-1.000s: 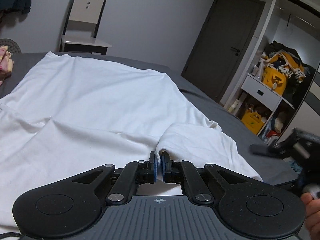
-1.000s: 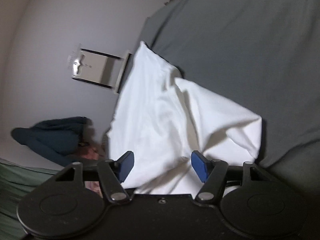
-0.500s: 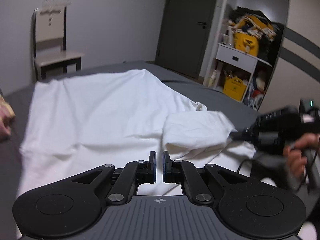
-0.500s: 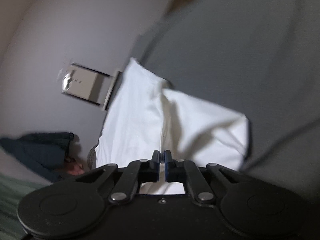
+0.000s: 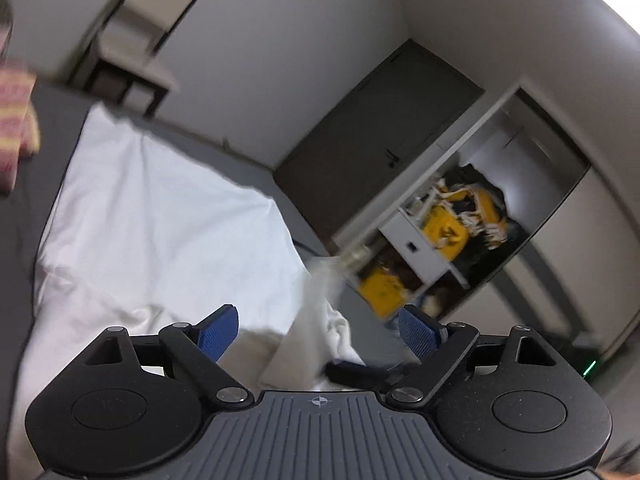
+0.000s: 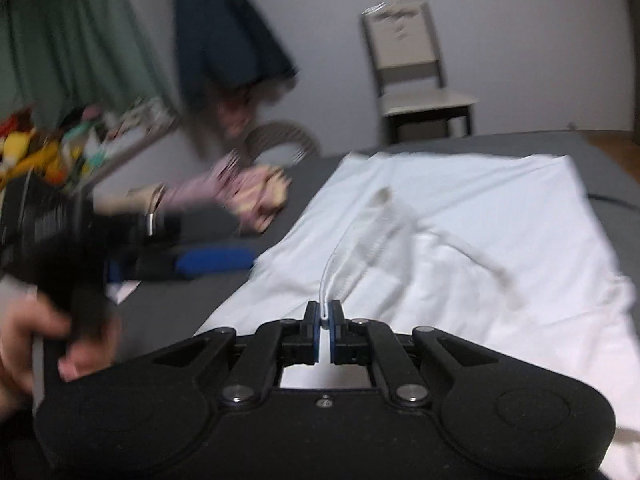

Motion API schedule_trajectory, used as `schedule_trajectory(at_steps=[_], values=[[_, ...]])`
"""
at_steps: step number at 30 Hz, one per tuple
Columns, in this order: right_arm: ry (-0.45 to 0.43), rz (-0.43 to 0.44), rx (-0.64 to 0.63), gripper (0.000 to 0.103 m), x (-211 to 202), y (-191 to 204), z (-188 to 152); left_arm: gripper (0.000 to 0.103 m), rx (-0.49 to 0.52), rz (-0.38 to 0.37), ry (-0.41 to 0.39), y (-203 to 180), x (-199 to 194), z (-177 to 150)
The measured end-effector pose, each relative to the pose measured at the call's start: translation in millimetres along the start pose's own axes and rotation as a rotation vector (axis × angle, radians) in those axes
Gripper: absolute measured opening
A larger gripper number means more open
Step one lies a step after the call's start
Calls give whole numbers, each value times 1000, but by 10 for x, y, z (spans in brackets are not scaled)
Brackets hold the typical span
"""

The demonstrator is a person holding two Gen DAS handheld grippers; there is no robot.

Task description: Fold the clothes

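A grey bed [image 6: 600,160] fills most of the room and carries a white garment [image 6: 460,216], which lies spread across the bed surface with creases and a bunched fold near its closer edge. Behind the bed, a chair [image 6: 412,64] stands against the pale wall, a dark door [image 5: 384,136] is closed, and an open cabinet [image 5: 460,240] holds yellow items. A dark jacket [image 6: 228,32] hangs on the wall beside a green curtain [image 6: 68,48]. A pink-and-yellow striped cloth [image 5: 16,120] rests on the bed just beside the far corner of the garment. The left gripper [image 5: 320,326] is tilted above the garment, its jaws released and spread wide with nothing between the blue pads [image 5: 220,330]; a raised strip of white fabric stands in front of it. The right gripper [image 6: 324,326] has its jaws clenched on a thin edge of the white garment, which rises from the bed to the jaws. A hand [image 6: 36,344] grips the handle of the left unit; detail there is blurred.
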State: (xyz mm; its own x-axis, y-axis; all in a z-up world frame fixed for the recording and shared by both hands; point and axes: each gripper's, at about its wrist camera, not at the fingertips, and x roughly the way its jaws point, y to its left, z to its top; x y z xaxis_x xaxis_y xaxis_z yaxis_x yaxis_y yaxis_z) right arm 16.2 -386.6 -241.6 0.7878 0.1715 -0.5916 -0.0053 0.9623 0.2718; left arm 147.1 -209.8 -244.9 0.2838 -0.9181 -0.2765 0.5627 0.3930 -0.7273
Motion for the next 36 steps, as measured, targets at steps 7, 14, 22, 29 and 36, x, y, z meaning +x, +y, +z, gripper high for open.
schedule_trajectory(at_steps=[7, 14, 22, 29, 36], values=[[56, -5, -51, 5, 126, 359, -174, 87, -210, 137, 95, 572, 110, 39], [29, 1, -67, 5, 132, 400, -157, 87, -386, 100, 162, 675, 201, -116], [46, 23, -131, 5, 191, 613, -214, 46, -399, 80, 217, 629, 524, -325], [-8, -71, -80, 46, -77, 520, -272, 6, -230, 61, 108, 352, 386, -93], [-33, -373, 238, 50, -587, -577, -244, 6, -58, 33, -31, 43, 168, 189]])
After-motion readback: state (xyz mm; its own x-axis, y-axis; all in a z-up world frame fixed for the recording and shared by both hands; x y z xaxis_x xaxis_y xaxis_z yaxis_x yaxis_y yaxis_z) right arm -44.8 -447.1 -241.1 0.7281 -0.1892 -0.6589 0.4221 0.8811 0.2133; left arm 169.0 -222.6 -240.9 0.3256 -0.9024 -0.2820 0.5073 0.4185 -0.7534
